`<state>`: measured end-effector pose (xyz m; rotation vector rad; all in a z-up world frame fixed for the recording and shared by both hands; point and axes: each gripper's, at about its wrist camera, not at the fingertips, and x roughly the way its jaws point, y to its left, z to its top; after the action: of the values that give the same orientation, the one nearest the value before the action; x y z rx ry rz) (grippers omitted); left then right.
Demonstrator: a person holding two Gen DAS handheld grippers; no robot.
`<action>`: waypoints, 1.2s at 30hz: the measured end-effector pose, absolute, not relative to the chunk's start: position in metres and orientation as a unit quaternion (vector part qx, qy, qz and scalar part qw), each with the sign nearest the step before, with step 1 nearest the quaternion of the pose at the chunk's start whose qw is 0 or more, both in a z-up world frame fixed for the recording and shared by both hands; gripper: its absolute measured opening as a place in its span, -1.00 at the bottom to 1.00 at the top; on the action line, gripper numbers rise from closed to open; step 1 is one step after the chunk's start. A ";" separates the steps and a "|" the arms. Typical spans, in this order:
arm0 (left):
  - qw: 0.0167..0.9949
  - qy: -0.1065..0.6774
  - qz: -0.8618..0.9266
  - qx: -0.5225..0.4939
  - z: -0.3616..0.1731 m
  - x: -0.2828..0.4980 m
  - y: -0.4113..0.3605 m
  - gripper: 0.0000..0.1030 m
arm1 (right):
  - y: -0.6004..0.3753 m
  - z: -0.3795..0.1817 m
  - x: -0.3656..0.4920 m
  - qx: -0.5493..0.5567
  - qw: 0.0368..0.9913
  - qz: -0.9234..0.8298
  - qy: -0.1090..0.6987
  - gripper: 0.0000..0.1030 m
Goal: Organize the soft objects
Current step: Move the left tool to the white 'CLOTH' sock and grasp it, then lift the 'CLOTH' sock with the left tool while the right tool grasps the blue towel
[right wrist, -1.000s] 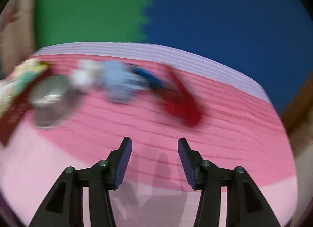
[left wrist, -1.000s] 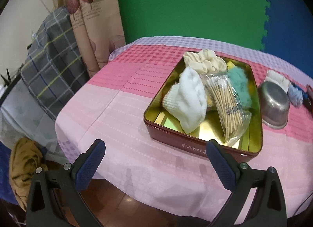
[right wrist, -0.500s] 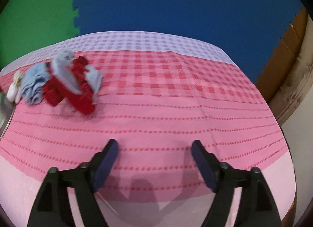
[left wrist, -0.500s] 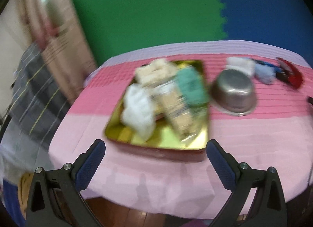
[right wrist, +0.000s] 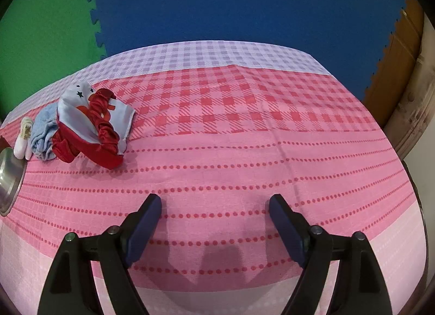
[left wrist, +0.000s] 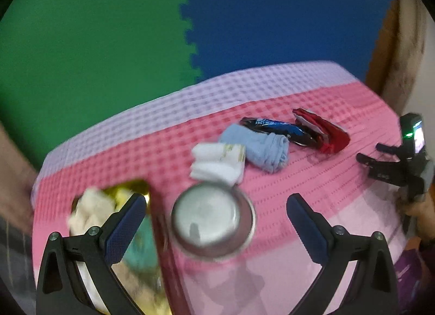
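My left gripper (left wrist: 216, 200) is open and wide, hovering over an upturned metal bowl (left wrist: 213, 224). Beyond the bowl lie a folded white sock (left wrist: 217, 164), a light blue cloth (left wrist: 261, 149), a shiny dark blue packet (left wrist: 274, 126) and a red cloth (left wrist: 323, 133). My right gripper (right wrist: 214, 206) hangs over bare tablecloth; its jaws are opening with nothing between them. To its far left sit a red scrunchie (right wrist: 106, 124) on a pale printed cloth (right wrist: 78, 114), the light blue cloth (right wrist: 43, 130) and the white sock (right wrist: 23, 138).
A gold-lined tin (left wrist: 153, 222) at lower left holds a cream scrunchie (left wrist: 89, 211) and a teal soft thing (left wrist: 138, 244), blurred. The right gripper (left wrist: 368, 151) and a hand show at the left view's right edge. Green and blue foam mats stand behind the table.
The left gripper swung right from in front of the tin to above the bowl, rolling as it went. The right gripper's jaws widened and its view shifted right, then steadied.
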<state>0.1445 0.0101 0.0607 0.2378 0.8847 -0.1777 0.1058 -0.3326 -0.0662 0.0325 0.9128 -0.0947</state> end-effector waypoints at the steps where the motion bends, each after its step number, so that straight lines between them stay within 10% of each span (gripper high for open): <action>1: 0.884 0.438 -0.094 0.135 0.053 0.161 0.003 0.99 | -0.332 -0.067 0.104 0.016 0.897 -0.046 0.440 0.63; 22: 0.796 0.522 -0.121 0.282 -0.040 0.278 -0.019 0.98 | -0.334 -0.068 0.107 0.020 0.896 -0.034 0.443 0.76; 27: 0.797 0.552 -0.172 0.177 -0.045 0.289 -0.001 -0.27 | -0.333 -0.068 0.109 0.018 0.896 -0.029 0.444 0.79; 36: 0.852 0.498 -0.142 0.083 -0.007 0.265 0.030 -0.39 | -0.334 -0.068 0.112 0.016 0.896 -0.021 0.444 0.79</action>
<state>0.2653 0.0305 -0.0069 0.1738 1.0475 -0.2980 0.1116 -0.3342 -0.0681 0.0331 0.9200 -0.0442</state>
